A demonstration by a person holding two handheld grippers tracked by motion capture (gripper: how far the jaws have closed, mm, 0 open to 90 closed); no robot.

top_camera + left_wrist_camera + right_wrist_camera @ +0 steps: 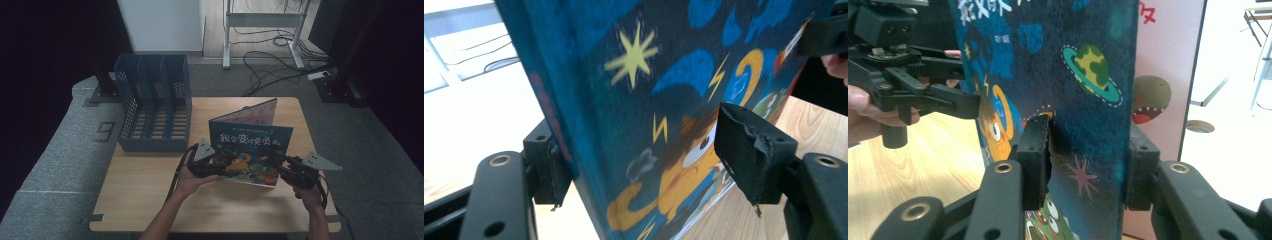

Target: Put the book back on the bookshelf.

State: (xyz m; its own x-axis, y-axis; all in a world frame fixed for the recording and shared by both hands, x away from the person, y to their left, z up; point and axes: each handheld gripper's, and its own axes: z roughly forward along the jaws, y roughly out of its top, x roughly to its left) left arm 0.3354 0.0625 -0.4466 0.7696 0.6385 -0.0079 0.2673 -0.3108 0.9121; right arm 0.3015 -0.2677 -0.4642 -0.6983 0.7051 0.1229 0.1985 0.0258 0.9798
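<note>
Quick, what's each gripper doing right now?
Left gripper: fingers on either side of the picture book, with gaps showing, so a firm grip cannot be told.
Right gripper: shut on the picture book.

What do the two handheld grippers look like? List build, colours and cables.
Both the left gripper and right gripper are black, with bolted linkage arms and blocky, frayed jaw pads. Each carries a grey three-cornered plate on top and trails a black cable. The forearms are bare.

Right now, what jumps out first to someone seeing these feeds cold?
The blue picture book, propped half open near the middle of the wooden table, with the left gripper and right gripper at its two side edges. Next, the blue slotted file rack at the table's far left.
</note>
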